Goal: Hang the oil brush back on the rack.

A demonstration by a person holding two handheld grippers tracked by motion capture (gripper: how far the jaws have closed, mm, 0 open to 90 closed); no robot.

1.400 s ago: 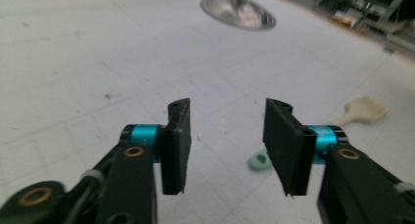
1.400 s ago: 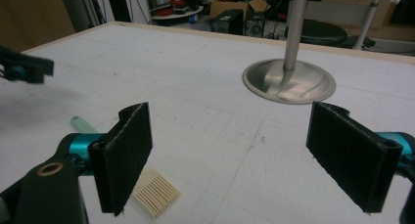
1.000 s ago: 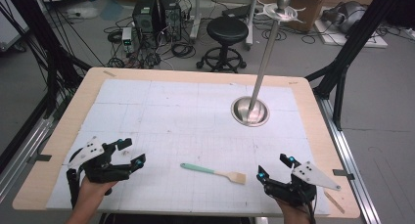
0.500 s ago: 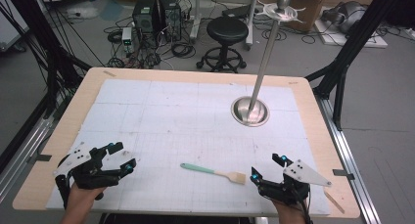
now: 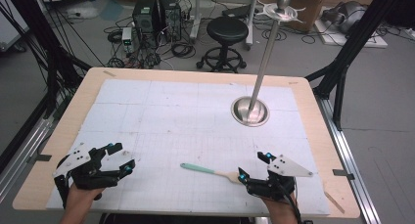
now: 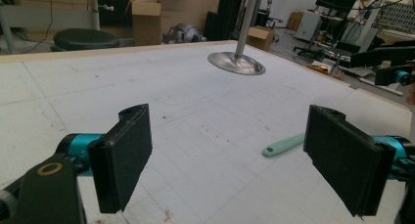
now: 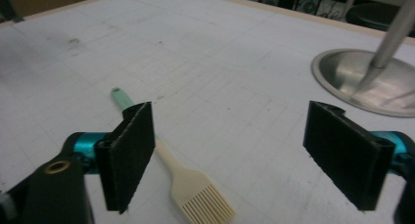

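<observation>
A pastry brush with a teal handle and cream bristles lies flat near the table's front edge. My right gripper sits low at the brush's bristle end, open, its jaws having just been closing a little. In the right gripper view the brush lies on the table between the jaws of the right gripper, close to the left pad, and neither pad presses on it. My left gripper hovers open at the front left with nothing between its jaws. In the left gripper view, the left gripper faces the teal handle.
A metal stand rises from a round steel base at the table's back right, its pole leaning up and away. The white gridded mat covers most of the wooden table. A stool and cables stand on the floor beyond.
My right gripper has moved left and slightly down, up to the brush's bristle end. The left gripper has barely shifted.
</observation>
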